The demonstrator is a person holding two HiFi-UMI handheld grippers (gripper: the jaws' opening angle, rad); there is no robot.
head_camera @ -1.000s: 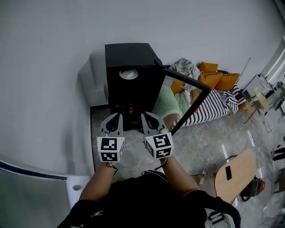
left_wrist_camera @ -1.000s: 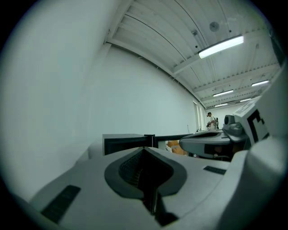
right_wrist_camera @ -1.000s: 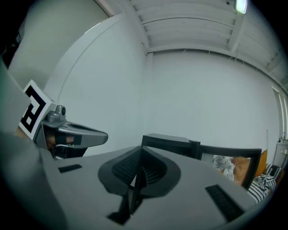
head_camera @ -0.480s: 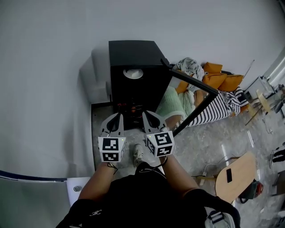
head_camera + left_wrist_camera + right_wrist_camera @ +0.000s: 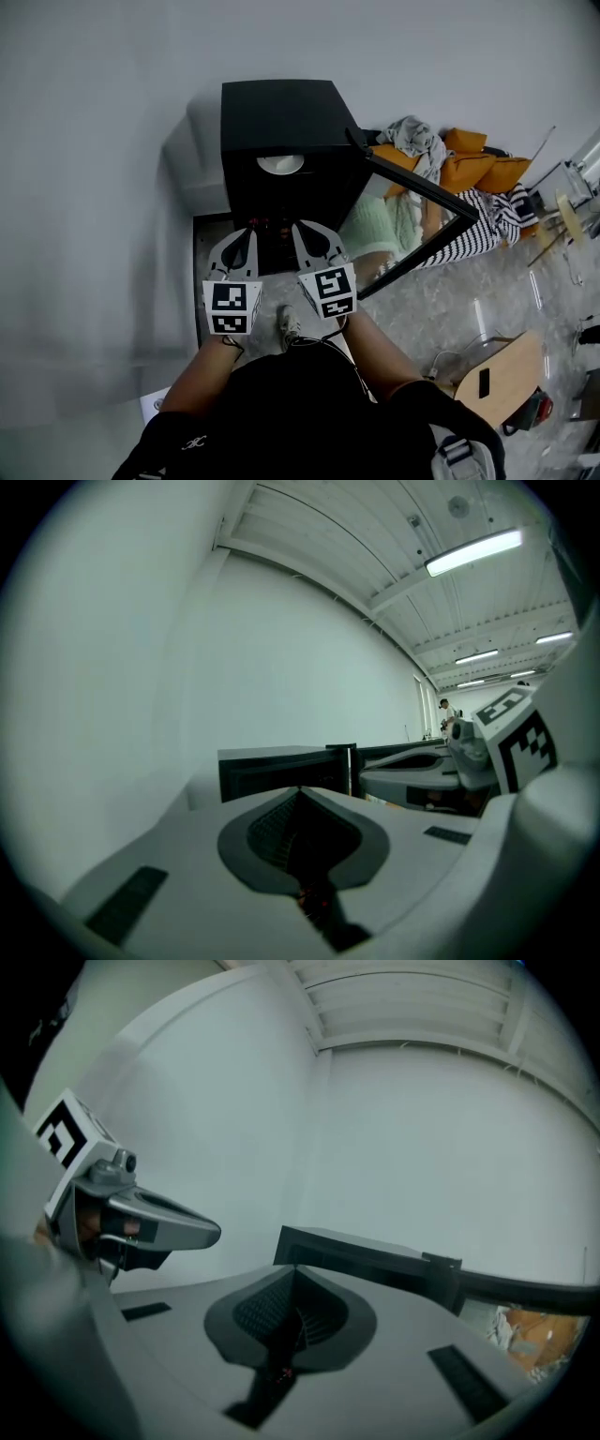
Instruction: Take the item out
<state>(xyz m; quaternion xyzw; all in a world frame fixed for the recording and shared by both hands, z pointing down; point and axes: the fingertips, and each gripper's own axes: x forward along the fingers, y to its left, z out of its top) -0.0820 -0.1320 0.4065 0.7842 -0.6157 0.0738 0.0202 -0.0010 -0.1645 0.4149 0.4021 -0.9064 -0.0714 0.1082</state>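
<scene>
A black cabinet (image 5: pixel 279 122) stands on the floor against the wall, its glass door (image 5: pixel 422 192) swung open to the right. Inside, on the upper level, lies a white bowl-like item (image 5: pixel 280 165). My left gripper (image 5: pixel 245 234) and right gripper (image 5: pixel 304 231) are side by side in front of the lower opening, both shut with nothing between the jaws. In the left gripper view the left gripper (image 5: pixel 298 790) points at the cabinet (image 5: pixel 272 766). The right gripper view shows the right gripper (image 5: pixel 295 1268) with the cabinet (image 5: pixel 349 1252) beyond it.
Orange cushions (image 5: pixel 473 167), a striped cloth (image 5: pixel 473 220) and a pale green cloth (image 5: pixel 375 225) lie heaped behind the open door. A round wooden stool (image 5: pixel 492 382) stands at the lower right. A white wall fills the left. My shoe (image 5: pixel 288 324) shows below the grippers.
Both grippers have moved forward, closer to the cabinet's front; their tips now reach its lower opening. Both stayed shut.
</scene>
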